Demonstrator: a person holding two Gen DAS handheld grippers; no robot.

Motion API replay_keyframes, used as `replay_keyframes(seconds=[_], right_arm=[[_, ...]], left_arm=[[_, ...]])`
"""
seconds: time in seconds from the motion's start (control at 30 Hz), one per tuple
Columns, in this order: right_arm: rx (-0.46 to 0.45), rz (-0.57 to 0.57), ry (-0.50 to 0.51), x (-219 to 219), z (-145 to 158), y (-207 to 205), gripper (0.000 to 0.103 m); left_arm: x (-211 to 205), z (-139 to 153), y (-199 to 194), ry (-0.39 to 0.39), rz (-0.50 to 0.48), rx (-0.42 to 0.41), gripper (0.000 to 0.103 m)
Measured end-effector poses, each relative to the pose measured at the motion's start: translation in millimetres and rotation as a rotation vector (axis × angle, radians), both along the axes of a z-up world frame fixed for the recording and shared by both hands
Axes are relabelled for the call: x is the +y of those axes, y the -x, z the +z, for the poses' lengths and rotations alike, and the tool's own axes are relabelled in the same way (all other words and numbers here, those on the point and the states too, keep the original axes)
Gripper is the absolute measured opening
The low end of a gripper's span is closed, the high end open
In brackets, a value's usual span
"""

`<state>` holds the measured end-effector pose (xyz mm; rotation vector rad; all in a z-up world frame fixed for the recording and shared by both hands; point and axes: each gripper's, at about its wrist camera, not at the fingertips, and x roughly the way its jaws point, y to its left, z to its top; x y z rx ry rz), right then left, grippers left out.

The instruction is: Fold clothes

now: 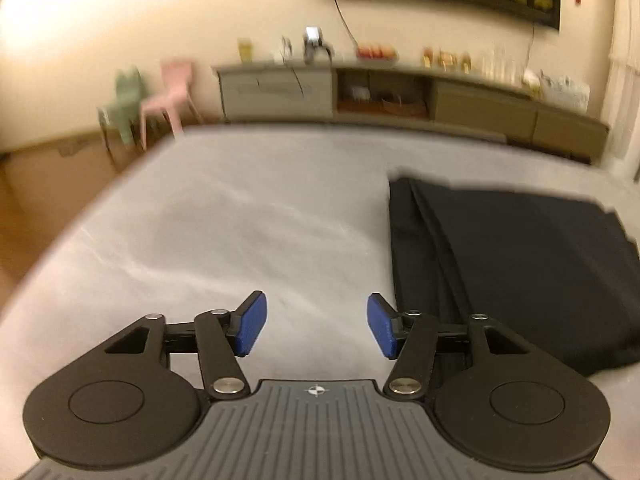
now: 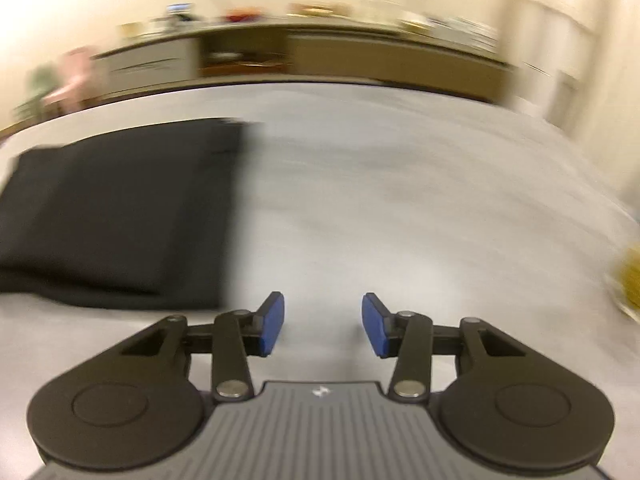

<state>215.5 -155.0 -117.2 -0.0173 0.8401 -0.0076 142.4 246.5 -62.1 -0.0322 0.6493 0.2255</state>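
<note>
Ribbed grey housing and two black round pivots fill the bottom of the left wrist view, and ahead of them the left gripper (image 1: 316, 324) has its blue pads (image 1: 251, 325) spread wide apart with nothing between them, hovering over the pale grey bed surface (image 1: 224, 232). Just beside its right finger lies the folded dark garment (image 1: 520, 264), flat on the surface with layered folds showing along its left edge; its right side is cut off by the frame and its near corner is hidden behind the gripper's linkage.

From the right wrist, the right gripper (image 2: 323, 324) is likewise spread, blue pads (image 2: 273, 325) apart and empty, above bare bedding. The same dark garment (image 2: 120, 216) sits toward the left of that view, its left part cut off. This view is heavily smeared, so the cloth's far edge and folds are hard to read. A yellowish thing (image 2: 630, 284) at the right edge is too blurred to identify.

Beyond the far edge of the bed stands a long low cabinet (image 1: 400, 92) with small items on top, indistinct, and a pink chair (image 1: 168, 96) beside a green one (image 1: 126, 100).
</note>
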Motion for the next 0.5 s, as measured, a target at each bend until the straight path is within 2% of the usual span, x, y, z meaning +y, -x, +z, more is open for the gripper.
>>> replay_keyframes(seconds=[0.03, 0.07, 0.1, 0.13, 0.17, 0.2, 0.27, 0.33, 0.5], right_arm=[[-0.008, -0.018, 0.004, -8, 6, 8, 0.044], [-0.015, -0.036, 0.009, -16, 12, 16, 0.045], [-0.039, -0.004, 0.004, -9, 17, 26, 0.052], [-0.063, 0.029, 0.000, -3, 22, 36, 0.058], [-0.082, 0.068, -0.004, 10, 20, 44, 0.070], [-0.101, 0.107, -0.007, 22, 18, 52, 0.077], [-0.095, 0.130, -0.019, 31, 15, 53, 0.078], [-0.088, 0.152, -0.031, 39, 13, 53, 0.075], [-0.070, 0.207, -0.060, 58, 8, 54, 0.075]], left_arm=[[-5, 7, 7, 0.015, -0.030, -0.020, 0.071], [-9, 13, 13, 0.031, -0.060, -0.039, 0.082], [-15, 19, 20, 0.045, -0.093, -0.056, 0.089], [-28, 20, 27, 0.050, -0.141, -0.058, 0.090], [-41, 20, 34, 0.053, -0.187, -0.058, 0.093], [-55, 18, 39, 0.050, -0.226, -0.043, 0.099], [-81, 13, 50, 0.042, -0.300, -0.014, 0.102], [-101, 7, 57, 0.045, -0.320, 0.001, 0.102], [-130, -6, 70, 0.125, -0.346, 0.002, 0.102]])
